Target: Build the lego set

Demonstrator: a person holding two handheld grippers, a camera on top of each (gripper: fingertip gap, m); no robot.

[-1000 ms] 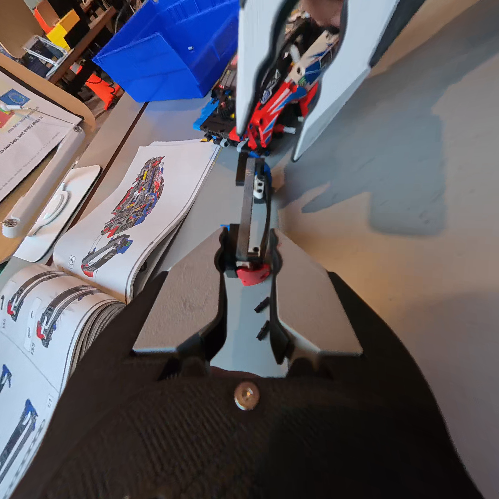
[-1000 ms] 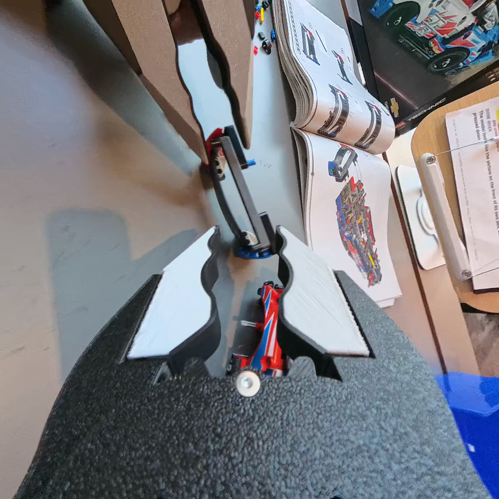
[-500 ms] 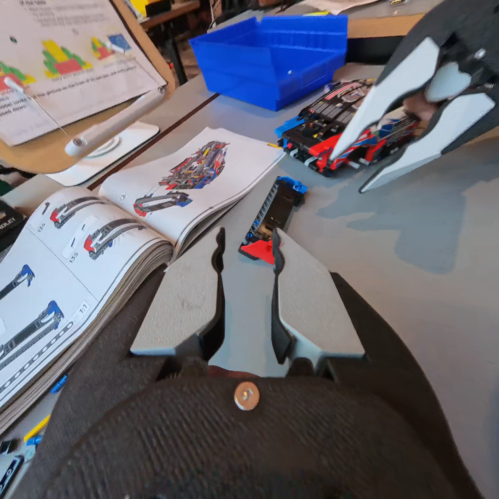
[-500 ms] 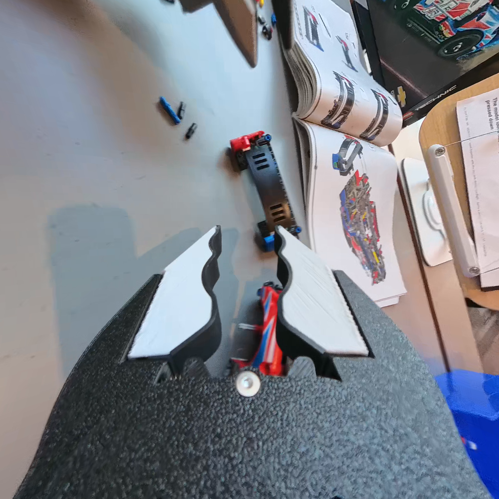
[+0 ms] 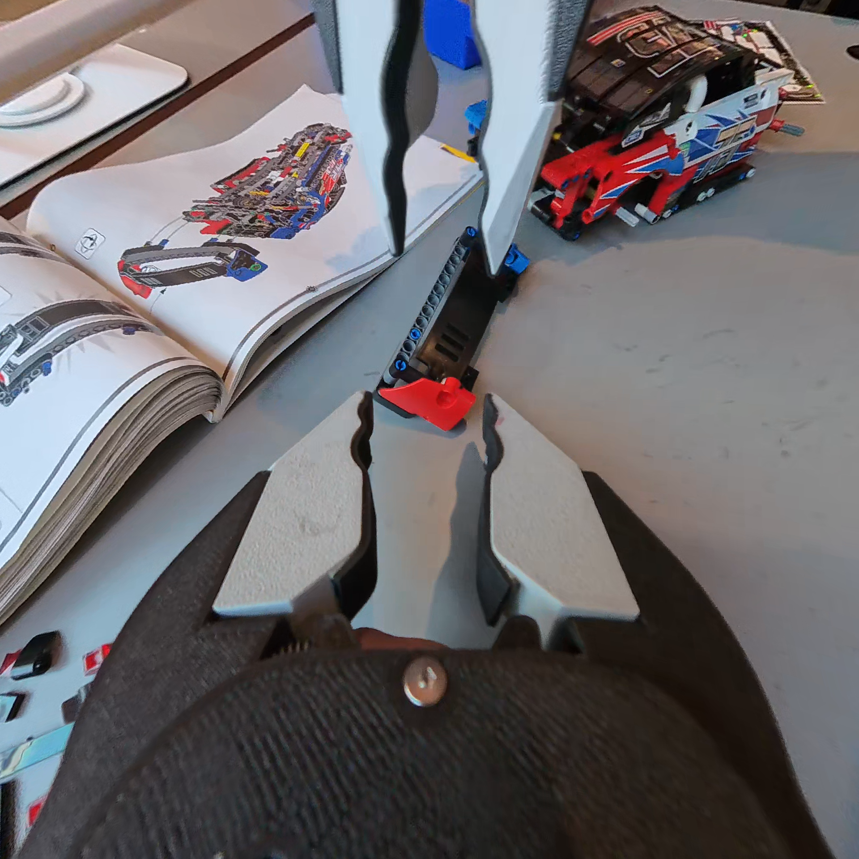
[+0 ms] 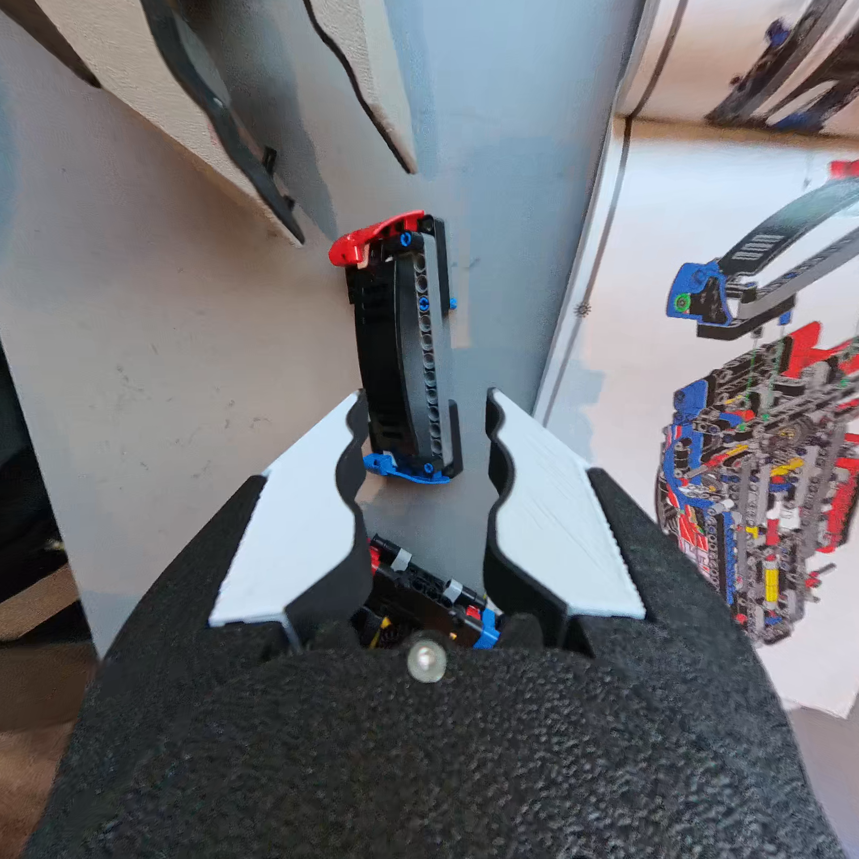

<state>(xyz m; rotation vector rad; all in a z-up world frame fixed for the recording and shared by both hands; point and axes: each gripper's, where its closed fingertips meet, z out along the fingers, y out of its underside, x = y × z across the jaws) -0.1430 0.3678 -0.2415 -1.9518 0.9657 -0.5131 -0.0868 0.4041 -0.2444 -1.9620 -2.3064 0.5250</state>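
Note:
A black curved Lego sub-assembly [image 5: 446, 320] with a red end and a blue end lies flat on the grey table [image 5: 650, 372]. My left gripper [image 5: 427, 409] is open and empty, its tips just short of the red end. My right gripper [image 5: 444, 255] comes from the far side, open, tips down at the blue end. In the right wrist view the sub-assembly [image 6: 404, 344] has its blue end between the fingers of my right gripper [image 6: 425, 399], with the left gripper [image 6: 353, 200] beyond it. The red, white and blue car model [image 5: 650, 139] stands at the back right.
The open instruction booklet [image 5: 209, 260] lies left of the sub-assembly, and it also shows in the right wrist view [image 6: 720, 372]. A blue bin [image 5: 451, 37] and a white stand base [image 5: 69, 93] sit behind. Small loose parts [image 5: 37, 650] lie at the lower left. About 8 cm separates my left fingertips from my right.
My left gripper let go of the sub-assembly, which now lies flat on the table. My right gripper left the car model and came over the blue end. Both stand open.

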